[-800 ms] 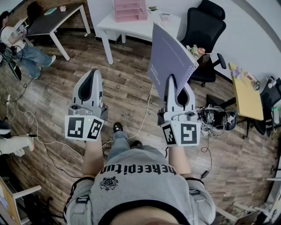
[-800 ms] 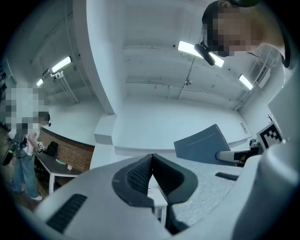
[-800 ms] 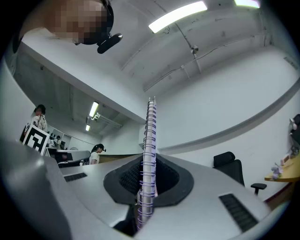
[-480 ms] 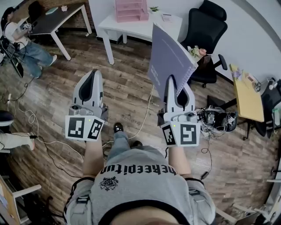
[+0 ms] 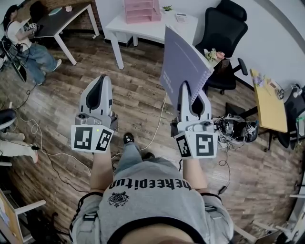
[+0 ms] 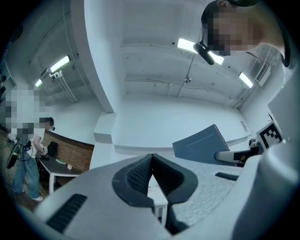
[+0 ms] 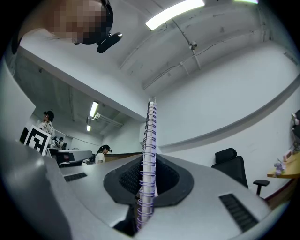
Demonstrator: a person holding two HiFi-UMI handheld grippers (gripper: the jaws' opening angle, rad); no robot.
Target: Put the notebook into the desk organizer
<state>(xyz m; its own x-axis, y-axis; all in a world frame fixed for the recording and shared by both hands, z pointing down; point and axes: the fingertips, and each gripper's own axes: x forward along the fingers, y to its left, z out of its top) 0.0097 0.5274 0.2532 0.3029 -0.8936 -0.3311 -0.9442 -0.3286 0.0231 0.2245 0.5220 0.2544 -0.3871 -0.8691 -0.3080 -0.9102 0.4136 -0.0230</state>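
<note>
While clamped at its spiral spine by right gripper, treat notebook as probably light, floppy — left gripper closed, empty.

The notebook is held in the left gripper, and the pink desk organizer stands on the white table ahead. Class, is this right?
Not quite. The notebook is clamped in the right gripper, its spiral binding between the jaws, as the right gripper view shows. The left gripper is shut and empty. The pink desk organizer does stand on the white table ahead.
</note>
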